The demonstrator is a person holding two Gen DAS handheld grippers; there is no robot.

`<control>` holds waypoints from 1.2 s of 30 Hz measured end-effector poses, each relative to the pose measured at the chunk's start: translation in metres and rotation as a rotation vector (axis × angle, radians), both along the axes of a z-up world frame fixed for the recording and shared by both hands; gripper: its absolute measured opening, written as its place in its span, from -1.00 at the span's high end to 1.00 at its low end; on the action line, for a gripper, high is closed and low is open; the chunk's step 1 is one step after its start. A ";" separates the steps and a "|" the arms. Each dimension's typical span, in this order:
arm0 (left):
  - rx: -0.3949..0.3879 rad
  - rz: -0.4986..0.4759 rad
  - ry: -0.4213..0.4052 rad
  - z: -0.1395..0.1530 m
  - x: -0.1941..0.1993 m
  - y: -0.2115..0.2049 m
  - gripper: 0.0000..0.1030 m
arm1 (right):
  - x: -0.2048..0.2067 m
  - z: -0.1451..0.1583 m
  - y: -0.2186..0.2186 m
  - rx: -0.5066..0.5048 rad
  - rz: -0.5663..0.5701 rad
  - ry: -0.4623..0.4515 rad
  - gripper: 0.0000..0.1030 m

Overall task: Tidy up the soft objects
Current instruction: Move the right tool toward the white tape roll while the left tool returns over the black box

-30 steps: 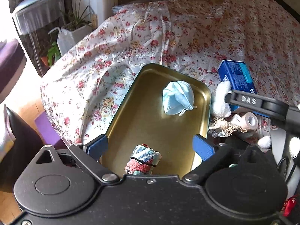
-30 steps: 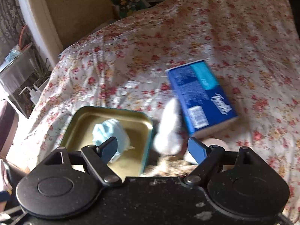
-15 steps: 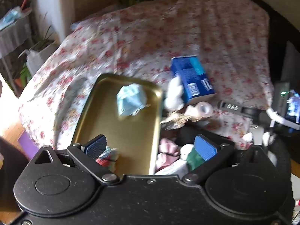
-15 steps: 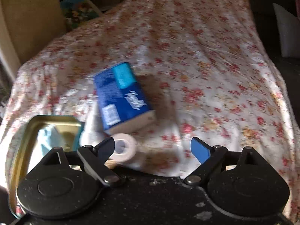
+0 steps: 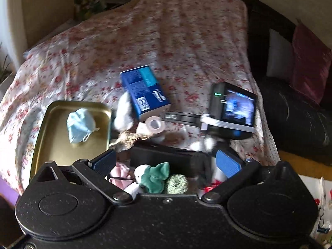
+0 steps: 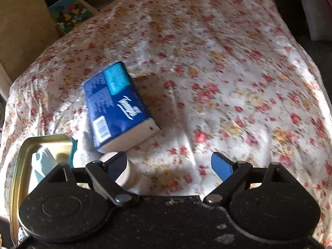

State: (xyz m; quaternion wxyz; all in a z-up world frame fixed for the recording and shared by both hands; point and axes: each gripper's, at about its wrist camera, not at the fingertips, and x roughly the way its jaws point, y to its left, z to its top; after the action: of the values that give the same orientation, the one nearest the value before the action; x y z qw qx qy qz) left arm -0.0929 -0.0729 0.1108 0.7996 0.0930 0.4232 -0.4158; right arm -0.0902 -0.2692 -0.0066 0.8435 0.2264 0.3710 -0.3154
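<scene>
A gold metal tray [image 5: 51, 128] lies on the flowered bedspread and holds a light blue face mask [image 5: 79, 125]. Beside it are a white plush piece [image 5: 123, 115], a bandage roll [image 5: 154, 124] and a blue tissue pack [image 5: 145, 95]. My left gripper [image 5: 166, 162] is open and empty, above a black bin [image 5: 166, 155] that holds a pink cloth [image 5: 120, 172], a green plush toy [image 5: 155, 176] and a green yarn ball [image 5: 177, 183]. My right gripper [image 6: 169, 165] is open and empty over the bedspread. The bandage roll [image 6: 126, 178] sits partly behind its left finger, and the tissue pack [image 6: 118, 103] lies ahead of it.
The lit screen [image 5: 238, 108] mounted on the other gripper hangs right of the tissue pack. A dark sofa with a red cushion [image 5: 309, 62] and a white one stands to the right. The tray [image 6: 20, 166] with the mask [image 6: 41, 164] is at the right wrist view's lower left. The bedspread [image 6: 228, 83] stretches ahead.
The left view swung right and rose, from over the tray with a rolled striped cloth to over the black bin. The right view swung right, away from the tray, and its jaws widened.
</scene>
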 end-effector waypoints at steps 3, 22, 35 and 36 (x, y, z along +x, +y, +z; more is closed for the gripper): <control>0.001 -0.018 -0.002 0.001 -0.006 -0.003 -0.92 | 0.012 0.002 0.009 -0.021 0.036 -0.020 -0.75; -0.026 -0.043 -0.024 0.006 -0.021 -0.006 -0.92 | 0.030 -0.025 0.007 -0.013 0.018 0.135 -0.82; -0.020 -0.010 -0.017 0.005 -0.021 -0.006 -0.92 | 0.029 -0.013 0.016 -0.023 0.056 0.021 -0.83; -0.024 -0.002 -0.022 0.006 -0.021 -0.005 -0.92 | 0.030 -0.014 0.016 -0.025 0.055 0.027 -0.83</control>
State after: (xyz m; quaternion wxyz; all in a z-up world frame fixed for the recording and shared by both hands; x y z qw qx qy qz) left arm -0.1137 -0.0781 0.1164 0.8048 0.0885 0.4094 -0.4205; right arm -0.0602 -0.2534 -0.0208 0.8495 0.2014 0.3847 -0.2997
